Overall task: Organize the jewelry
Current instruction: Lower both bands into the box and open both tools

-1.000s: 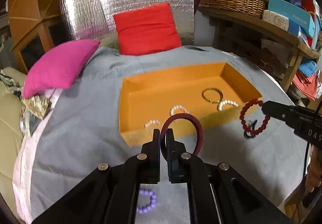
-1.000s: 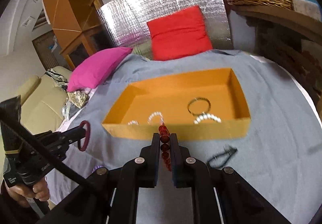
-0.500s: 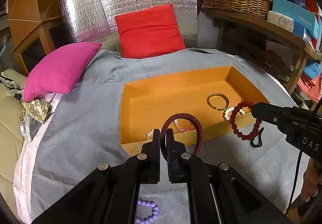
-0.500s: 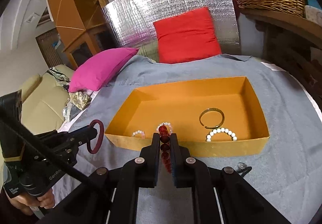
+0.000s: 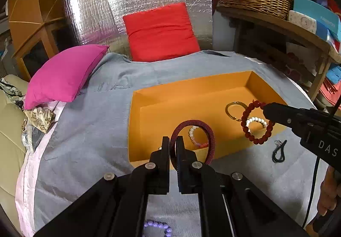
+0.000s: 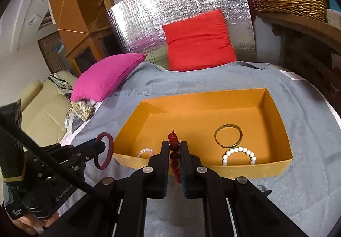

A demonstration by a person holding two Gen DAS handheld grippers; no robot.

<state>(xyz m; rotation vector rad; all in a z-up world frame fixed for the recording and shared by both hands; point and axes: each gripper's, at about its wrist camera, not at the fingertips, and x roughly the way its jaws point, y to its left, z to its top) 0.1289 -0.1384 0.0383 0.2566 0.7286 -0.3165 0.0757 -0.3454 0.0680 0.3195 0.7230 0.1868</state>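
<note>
Grey cloth (image 5: 89,130) covers the bed where the orange box (image 5: 166,113) waits, and both tools are clamped shut, the left tool (image 5: 173,143) on a maroon cord bracelet (image 5: 204,130), the right tool (image 6: 175,147) on a red bead bracelet (image 6: 173,147), each carried above the near wall, likely for dropping inside.

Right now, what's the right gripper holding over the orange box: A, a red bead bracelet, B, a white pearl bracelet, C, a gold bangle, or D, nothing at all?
A: the right gripper is clamped on the red bead bracelet, which hangs from its tips over the orange box, while the gold bangle and white pearl bracelet lie on the box floor.
</note>
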